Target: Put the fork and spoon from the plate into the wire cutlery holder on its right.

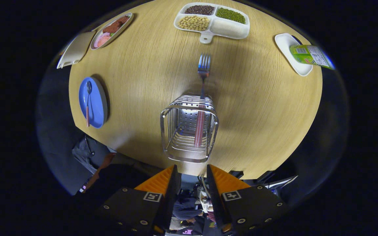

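Note:
The wire cutlery holder (pixel 176 109) stands on the round wooden table (pixel 258 108), just ahead of my fingers. The fork (pixel 204 65) stands in it, its striped handle down inside the basket and its tines sticking out past the far rim. Left of the holder lies the blue plate (pixel 97 108), with the spoon (pixel 87 103) on it, bowl pointing away and striped handle towards the table edge. My gripper (pixel 191 168) hovers above the holder's near side, open, with nothing between its fingers.
Beyond the fork sits a white divided tray (pixel 220 29) of beans and grains. An oval dish of food (pixel 112 29) and a beige lid (pixel 75 49) lie at the far left. A white dish (pixel 285 44) with a green carton (pixel 310 55) sits at the right. The table edge runs just under my fingers.

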The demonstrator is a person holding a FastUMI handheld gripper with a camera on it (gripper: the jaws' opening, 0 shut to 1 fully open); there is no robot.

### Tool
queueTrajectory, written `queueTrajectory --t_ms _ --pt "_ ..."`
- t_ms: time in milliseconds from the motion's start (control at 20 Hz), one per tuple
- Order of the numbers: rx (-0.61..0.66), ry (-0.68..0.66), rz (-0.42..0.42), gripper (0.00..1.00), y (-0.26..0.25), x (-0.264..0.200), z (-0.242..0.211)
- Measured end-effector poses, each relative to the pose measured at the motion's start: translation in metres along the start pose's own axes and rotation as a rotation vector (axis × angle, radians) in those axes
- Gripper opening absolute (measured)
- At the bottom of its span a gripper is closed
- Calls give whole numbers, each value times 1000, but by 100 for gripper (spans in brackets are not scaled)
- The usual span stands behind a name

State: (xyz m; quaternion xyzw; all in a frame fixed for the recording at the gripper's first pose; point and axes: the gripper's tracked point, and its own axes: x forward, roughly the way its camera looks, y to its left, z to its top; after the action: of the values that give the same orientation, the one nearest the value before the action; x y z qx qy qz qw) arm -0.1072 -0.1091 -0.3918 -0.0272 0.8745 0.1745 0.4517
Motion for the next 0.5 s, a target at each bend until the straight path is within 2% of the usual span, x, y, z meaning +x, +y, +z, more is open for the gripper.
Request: queueTrajectory --t_ms 150,350,500 --pt "3 -102 21 59 5 -13 8" --pt "26 -275 49 61 13 -33 16" --pt "46 -448 20 67 16 -51 24"
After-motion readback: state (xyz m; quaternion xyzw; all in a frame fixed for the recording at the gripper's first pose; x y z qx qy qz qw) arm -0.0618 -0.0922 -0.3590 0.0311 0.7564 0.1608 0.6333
